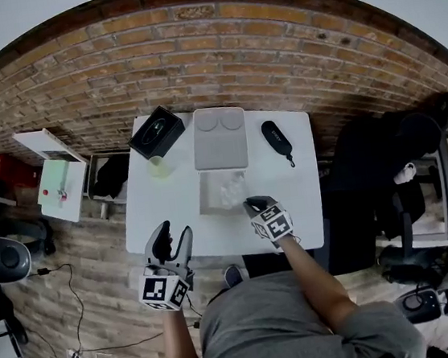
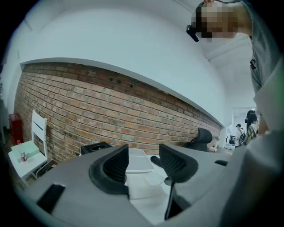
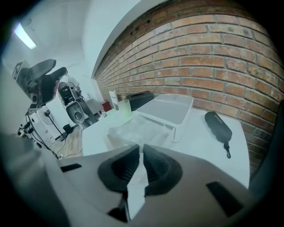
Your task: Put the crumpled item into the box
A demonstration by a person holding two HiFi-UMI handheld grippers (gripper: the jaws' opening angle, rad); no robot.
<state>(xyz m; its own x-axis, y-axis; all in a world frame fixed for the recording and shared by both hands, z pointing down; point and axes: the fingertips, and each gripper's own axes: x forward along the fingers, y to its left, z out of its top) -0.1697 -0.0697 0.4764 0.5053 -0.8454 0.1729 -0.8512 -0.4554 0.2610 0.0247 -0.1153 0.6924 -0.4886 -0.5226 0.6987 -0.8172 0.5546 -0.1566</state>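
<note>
Plastic [image 1: 224, 190]: crumpled and clear, lying on the white tabletop [image 1: 295, 198] just on my side of the box, not yet in it.
Box [image 1: 220, 149]: shallow, pale grey and open on top, right behind the plastic. A black case [image 1: 277, 139] lies to its right and a green cup [image 1: 158, 168] to its left.
Right tongs [image 1: 251, 204]: clenched nearly together at the near right corner of the plastic. A pale sliver shows in the gap, and I cannot tell whether it is a thin edge of plastic or bare tabletop.
Left tongs [image 1: 172, 234]: released, jaws wide apart with nothing between them, off the near edge of the tabletop and well away from the work.
Step in hand: I judge it to be getting a sure pinch on the plastic before lifting.
Doing it well: test with a small lift. If the plastic does not follow, open the right tongs and bite deeper into a thick fold. Carry it low over the near wall and let go only once the whole bundle is above the box floor.
Risk: the stuff looks light and springy, so a corner grip may slip or leave a tail draped over the rim.
Spare hand: the left tongs could steady the box if it slides.
</note>
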